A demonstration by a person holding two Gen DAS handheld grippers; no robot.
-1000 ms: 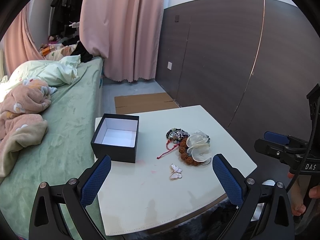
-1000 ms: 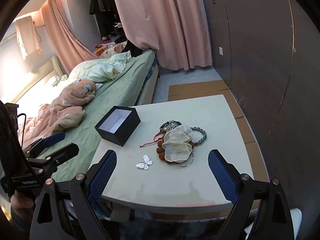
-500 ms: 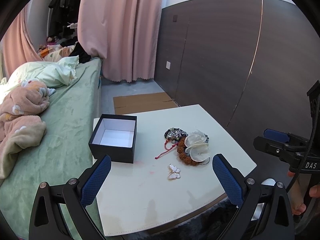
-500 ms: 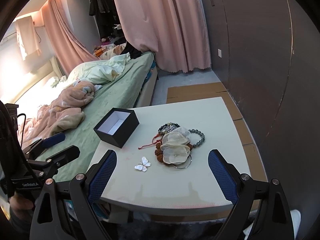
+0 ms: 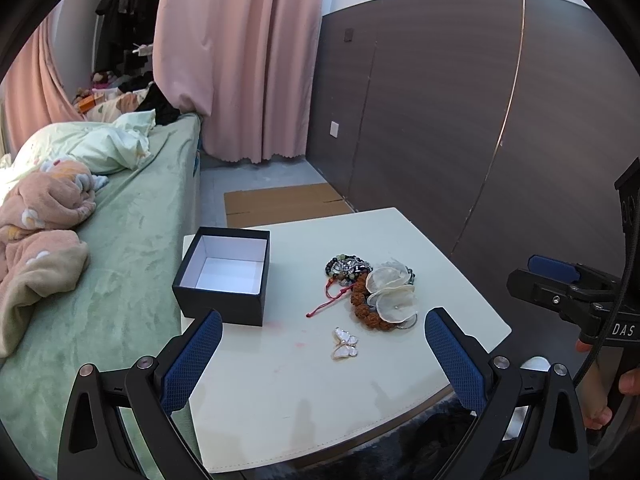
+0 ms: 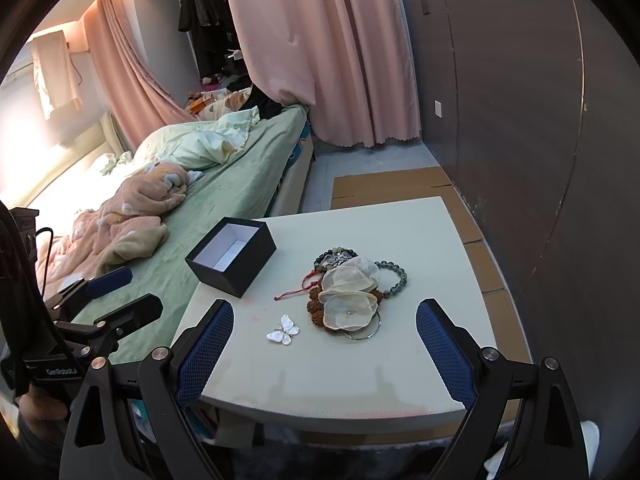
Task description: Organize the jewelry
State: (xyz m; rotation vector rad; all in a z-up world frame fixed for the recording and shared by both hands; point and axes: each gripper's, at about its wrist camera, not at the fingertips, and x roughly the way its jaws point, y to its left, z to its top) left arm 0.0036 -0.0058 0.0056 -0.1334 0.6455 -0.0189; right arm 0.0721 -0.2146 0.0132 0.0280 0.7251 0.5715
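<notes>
An open black box with a white inside (image 5: 224, 276) (image 6: 232, 256) stands at the left of a small white table (image 5: 328, 400) (image 6: 424, 240). To its right lies a heap of jewelry: a white petal flower piece (image 5: 390, 294) (image 6: 348, 292) on brown beads, dark bead bracelets (image 5: 346, 266) (image 6: 394, 276) and a red cord (image 5: 328, 304). A white butterfly brooch (image 5: 345, 343) (image 6: 284, 330) lies alone nearer me. My left gripper (image 5: 322, 360) and right gripper (image 6: 324, 354) are both open and empty, held back from the table's near edge.
A green bed with pink and pale bedding (image 5: 80, 200) (image 6: 180, 168) runs along the table's left side. A dark panelled wall (image 5: 460, 120) stands at the right. Flat cardboard (image 5: 280, 204) lies on the floor beyond the table, pink curtains (image 5: 240, 60) behind.
Both grippers have drawn back slightly from the table and stay open. The jewelry and the box have not moved.
</notes>
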